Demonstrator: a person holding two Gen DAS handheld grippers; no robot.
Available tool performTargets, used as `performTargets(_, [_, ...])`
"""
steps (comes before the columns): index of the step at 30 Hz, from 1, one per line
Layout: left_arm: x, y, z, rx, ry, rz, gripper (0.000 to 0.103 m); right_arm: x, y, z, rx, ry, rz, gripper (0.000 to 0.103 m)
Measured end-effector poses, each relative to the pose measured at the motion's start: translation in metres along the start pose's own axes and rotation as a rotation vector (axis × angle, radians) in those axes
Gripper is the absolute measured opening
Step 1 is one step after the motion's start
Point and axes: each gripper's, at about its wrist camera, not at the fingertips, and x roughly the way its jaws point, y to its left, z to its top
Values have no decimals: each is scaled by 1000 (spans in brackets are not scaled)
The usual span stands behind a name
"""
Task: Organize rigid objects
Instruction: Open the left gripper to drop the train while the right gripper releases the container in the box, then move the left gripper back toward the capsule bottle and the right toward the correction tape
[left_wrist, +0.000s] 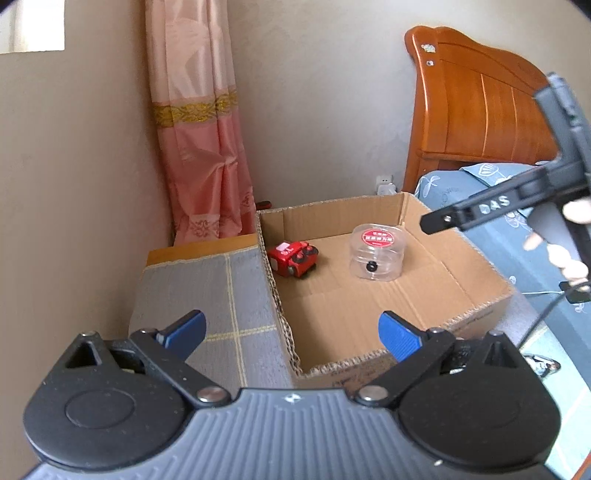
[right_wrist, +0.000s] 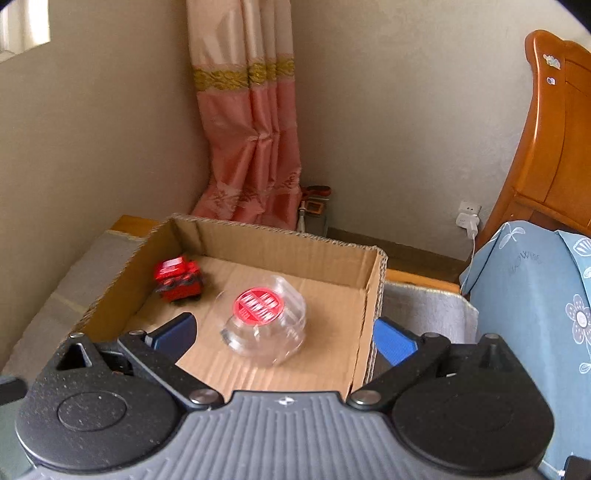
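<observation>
An open cardboard box (left_wrist: 332, 214) (right_wrist: 277, 243) holds a red toy car (left_wrist: 293, 258) (right_wrist: 179, 280) at its far left. A clear round plastic container (left_wrist: 376, 254) (right_wrist: 264, 325) with a red label on its lid stands on the box floor. My left gripper (left_wrist: 291, 325) is open over the box's near left corner, with nothing between its blue pads. My right gripper (right_wrist: 284, 325) is open above the box. The container looks blurred below and ahead of it, touching neither pad. In the left wrist view one black finger (left_wrist: 480, 210) of the right gripper reaches in over the box's right side.
The box rests on a grey checked mat (left_wrist: 207, 295) (right_wrist: 66, 280) in a room corner. A pink curtain (left_wrist: 199, 147) (right_wrist: 255, 147) hangs behind. A wooden headboard (left_wrist: 480, 107) (right_wrist: 554, 147) and blue bedding (left_wrist: 517, 258) (right_wrist: 528, 302) lie to the right. A charger sits in a wall socket (right_wrist: 468, 218).
</observation>
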Motion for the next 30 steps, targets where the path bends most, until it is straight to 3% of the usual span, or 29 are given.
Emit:
performTargets(14, [-31, -19, -39, 14, 23, -35, 100, -97, 37, -68, -82, -80, 40, 103])
performTargets(24, [-28, -36, -85, 36, 101, -118, 100, -120, 31, -166, 15, -95, -89, 103])
performTargets(30, [-18, -50, -114, 72, 170, -165, 100, -109, 19, -218, 97, -28, -210, 103])
